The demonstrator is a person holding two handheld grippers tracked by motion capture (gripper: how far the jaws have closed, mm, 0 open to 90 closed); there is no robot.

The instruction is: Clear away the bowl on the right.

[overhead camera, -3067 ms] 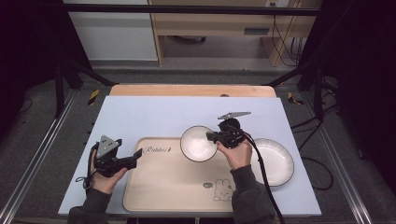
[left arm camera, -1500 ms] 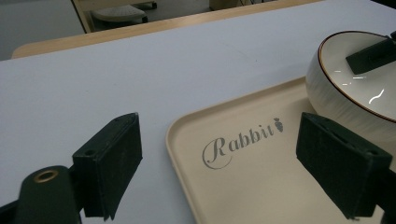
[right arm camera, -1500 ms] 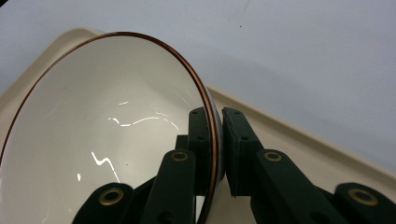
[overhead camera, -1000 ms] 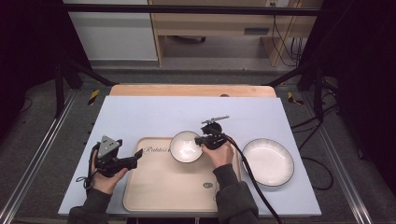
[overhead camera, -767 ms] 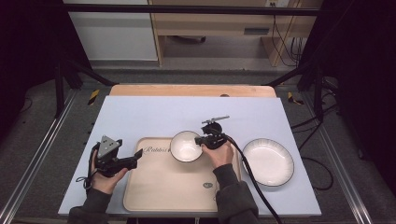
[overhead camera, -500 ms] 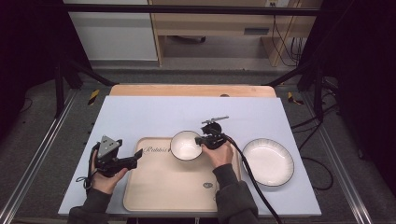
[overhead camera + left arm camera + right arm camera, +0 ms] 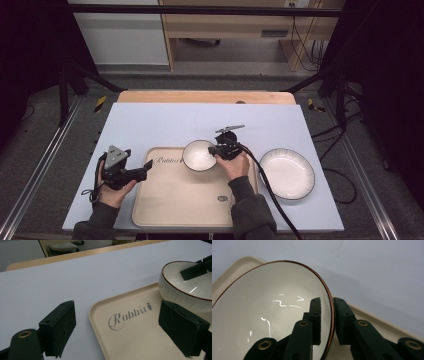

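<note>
Carried leftward, bowl (image 7: 199,155) stays pinched in right tool (image 7: 216,151) over tray (image 7: 175,195); left tool (image 7: 146,168) gapes wide.

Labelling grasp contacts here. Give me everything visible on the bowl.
The bowl is white, glossy like glazed ceramic, with a thin brown rim line and faint vertical ribbing on its outer wall. It looks empty, with only light glints inside. It is upright over the far edge of the beige tray, near the "Rabbit" lettering; whether its base touches the tray cannot be told. The right gripper pinches its rim, one jaw inside and one outside. The left gripper is open and apart from it.
</note>
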